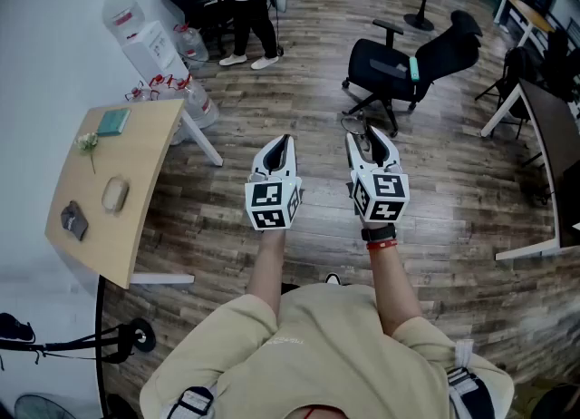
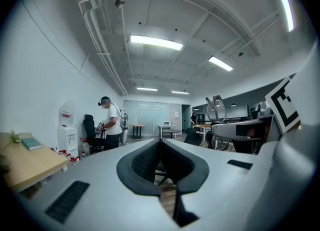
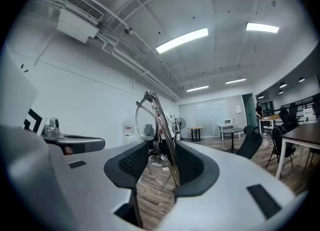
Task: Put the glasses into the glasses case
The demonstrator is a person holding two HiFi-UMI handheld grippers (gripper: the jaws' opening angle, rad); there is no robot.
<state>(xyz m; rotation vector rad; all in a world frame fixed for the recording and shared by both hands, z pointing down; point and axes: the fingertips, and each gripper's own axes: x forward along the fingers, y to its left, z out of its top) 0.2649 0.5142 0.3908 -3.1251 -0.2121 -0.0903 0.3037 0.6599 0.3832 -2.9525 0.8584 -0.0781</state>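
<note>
The glasses (image 3: 158, 140), thin dark wire frames with round clear lenses, are standing on edge in the right tool (image 3: 161, 150), whose pads are pinching them. One lens is rising above the tool and the other is sitting low between the pads. A thin temple arm is running down and getting cut off at the lower edge. The left tool (image 2: 161, 141) is keeping its pads pressed together on nothing. Both tools are hovering level over the wooden floor (image 1: 299, 91), well right of the wooden surface (image 1: 136, 218). A pale oval item (image 1: 114, 193) and a dark item (image 1: 73, 219) lying there are appearing too small to identify.
</note>
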